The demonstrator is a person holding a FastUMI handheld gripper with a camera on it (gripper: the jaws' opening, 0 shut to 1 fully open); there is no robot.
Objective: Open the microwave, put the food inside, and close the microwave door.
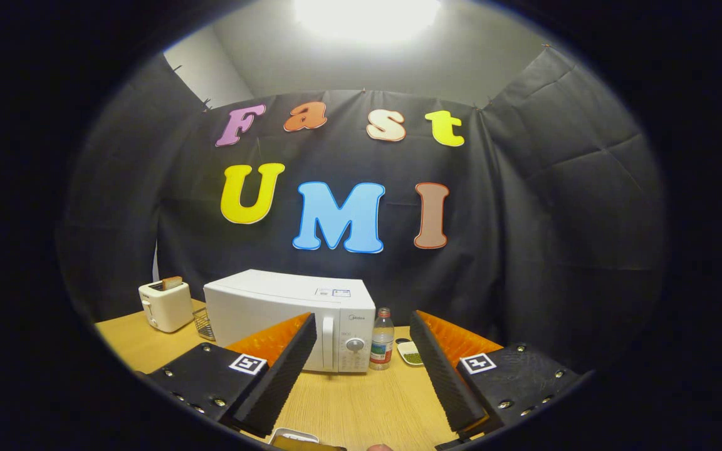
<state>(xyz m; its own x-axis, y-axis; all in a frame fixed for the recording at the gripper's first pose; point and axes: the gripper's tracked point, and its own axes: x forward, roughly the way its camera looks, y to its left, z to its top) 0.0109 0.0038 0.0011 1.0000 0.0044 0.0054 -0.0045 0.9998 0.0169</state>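
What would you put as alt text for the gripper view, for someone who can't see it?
The open gripper hovers over a wooden table, its fingers spread and holding nothing, facing a closed white microwave beyond them. A toaster with a slice of bread stands left of the microwave; a bottle and a small dish stand to its right.

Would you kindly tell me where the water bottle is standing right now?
The bottle stands upright on the wooden table, just right of the microwave, with a small dish on its other side, beyond the open gripper.
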